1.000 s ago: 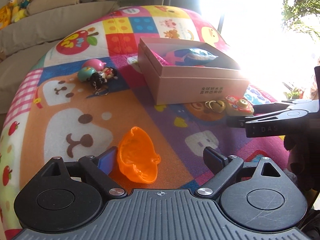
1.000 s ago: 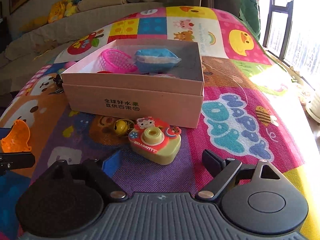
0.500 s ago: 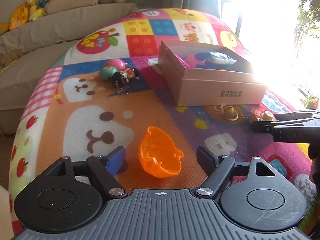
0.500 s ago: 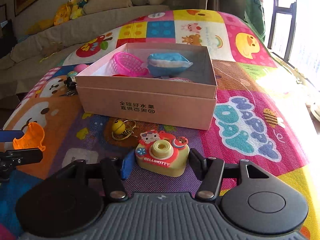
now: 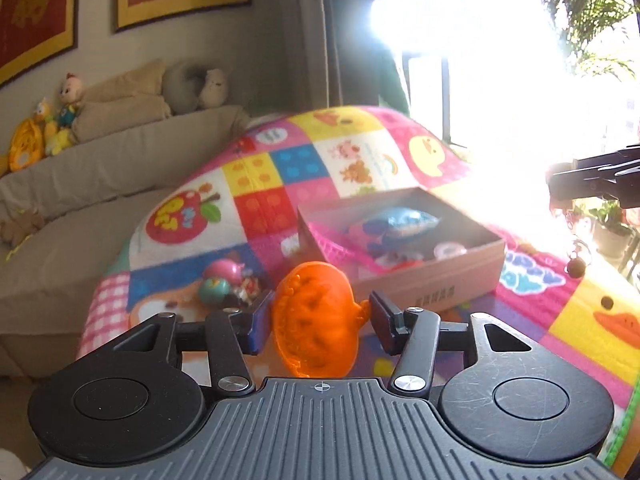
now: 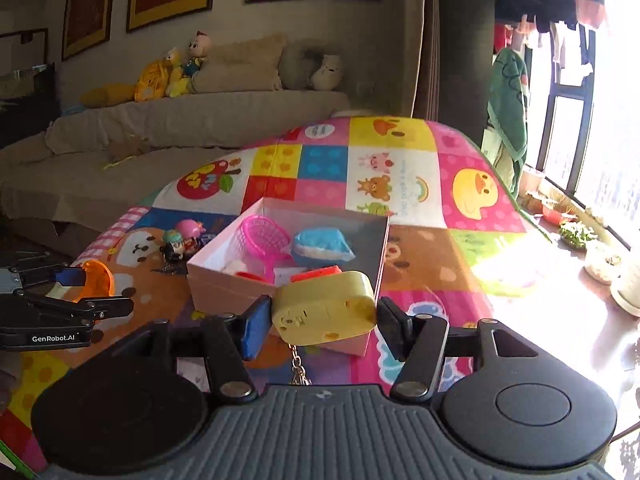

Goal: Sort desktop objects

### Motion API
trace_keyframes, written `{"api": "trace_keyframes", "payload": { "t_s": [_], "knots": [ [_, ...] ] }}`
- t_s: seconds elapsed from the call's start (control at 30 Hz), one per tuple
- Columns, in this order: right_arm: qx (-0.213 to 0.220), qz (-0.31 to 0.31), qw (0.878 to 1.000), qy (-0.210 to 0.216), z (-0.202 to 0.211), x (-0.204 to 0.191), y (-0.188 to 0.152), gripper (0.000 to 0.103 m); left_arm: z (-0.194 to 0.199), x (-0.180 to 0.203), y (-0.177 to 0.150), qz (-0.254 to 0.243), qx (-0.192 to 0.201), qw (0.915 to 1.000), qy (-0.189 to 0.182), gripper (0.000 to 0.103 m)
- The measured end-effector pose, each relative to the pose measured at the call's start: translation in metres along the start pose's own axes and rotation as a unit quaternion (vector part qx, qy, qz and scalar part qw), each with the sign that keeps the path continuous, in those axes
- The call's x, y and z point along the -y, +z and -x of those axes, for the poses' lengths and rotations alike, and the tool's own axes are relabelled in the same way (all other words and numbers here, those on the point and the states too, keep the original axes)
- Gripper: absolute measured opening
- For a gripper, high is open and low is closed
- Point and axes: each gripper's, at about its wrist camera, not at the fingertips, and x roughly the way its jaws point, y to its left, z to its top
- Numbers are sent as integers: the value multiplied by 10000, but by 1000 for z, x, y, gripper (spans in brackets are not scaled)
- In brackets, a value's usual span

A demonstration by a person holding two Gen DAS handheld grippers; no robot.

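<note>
Patchwork cartoon squares in bright cloth cover the surface (image 6: 404, 184) that fills the middle of both views: a duck, an apple, bears, a rainbow.

Lowest in the left wrist view, the left gripper (image 5: 318, 318) points gently downward. Its jaws are closing, and the blue pads (image 5: 260, 318) pinch an orange plastic shell (image 5: 316, 320), a ribbed, translucent half-dome held clear above the cloth. That same gripper shows at the left edge of the right wrist view, where white lettering on its black body reads "GenRobot.AI".

Low in the right wrist view, the right gripper (image 6: 316, 318) tilts down in the same way and is clamped on a yellow toy camera (image 6: 326, 308), a smooth rounded plastic block seen from its plain back. A metal keychain (image 6: 296, 364) hangs from its underside. In the left wrist view this gripper is only a dark shape at the right edge, washed out by glare, so its load cannot be made out from there.

Just past both grippers sits an open pink cardboard box (image 6: 216, 286) with printed characters on its near wall, too blurred to read. Inside lie a pink mesh scoop (image 6: 264, 236), a blue-and-white cushion-like toy (image 6: 322, 246) and smaller red and white pieces.

Left of the box, small round figurines (image 6: 182, 238) cluster on the cloth.

Farther back stands a beige sofa (image 6: 180, 120) with plush toys (image 6: 168, 74) along its top, framed red-and-gold pictures above it, and a bright window at the right.
</note>
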Motion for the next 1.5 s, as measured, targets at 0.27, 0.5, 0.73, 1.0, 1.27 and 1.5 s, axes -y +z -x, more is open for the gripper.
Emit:
{"api": "trace_keyframes", "payload": {
  "t_s": [0.27,0.5,0.73,1.0,1.27,1.5],
  "knots": [
    [658,-302,9973,79,-9,18,73,57,-44,18,73,-16,644,9973,-364,56],
    [-42,-758,9965,361,-84,22,80,58,-96,8,50,353,-9,9990,-284,78],
    [-400,-913,9947,250,-93,26,40,58,-82,-25,-17,487,-680,9965,3,87],
    [-520,291,9976,354,-77,-29,-1,59,-90,-57,-41,774,-904,9909,630,89],
    [-748,672,9907,916,-74,-70,-25,65,-127,-65,-32,732,-922,9890,893,86],
    [-1048,784,9857,1060,-76,-84,-48,67,-180,-74,-26,786,-1260,9832,1063,66]
  ]
}}
